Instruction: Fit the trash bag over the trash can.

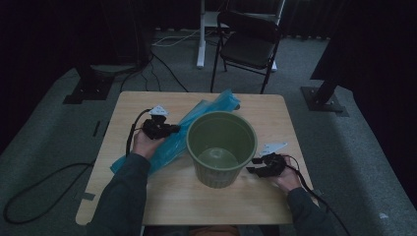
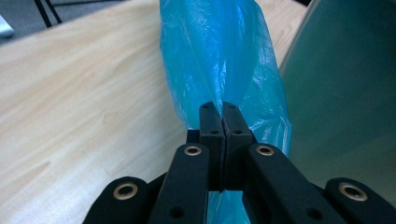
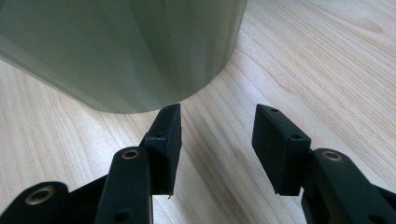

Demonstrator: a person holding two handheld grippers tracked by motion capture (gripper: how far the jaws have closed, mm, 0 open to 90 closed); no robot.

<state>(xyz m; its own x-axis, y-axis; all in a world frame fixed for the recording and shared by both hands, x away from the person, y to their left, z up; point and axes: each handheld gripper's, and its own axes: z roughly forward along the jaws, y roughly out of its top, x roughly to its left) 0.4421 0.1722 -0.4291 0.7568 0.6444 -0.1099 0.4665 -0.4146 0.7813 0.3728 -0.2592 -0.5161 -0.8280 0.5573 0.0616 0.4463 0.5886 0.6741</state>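
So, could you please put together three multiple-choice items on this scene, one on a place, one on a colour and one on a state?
1. Where does the blue plastic bag lie?
A. Inside the bin
B. On the table, at the bin's left in the high view
C. On the folding chair

2. What colour is the bin?
A. Olive green
B. Red
C. White

3. How do the jaws of the left gripper stand?
A. Wide open above the bag
B. Shut on the bin's rim
C. Shut on the blue plastic bag

Answers: 1 B, as the high view shows the bag stretched across the table beside the bin. 2 A, as its wall and inside look olive green. 3 C, as the left gripper view shows the jaws pinched together on blue film.
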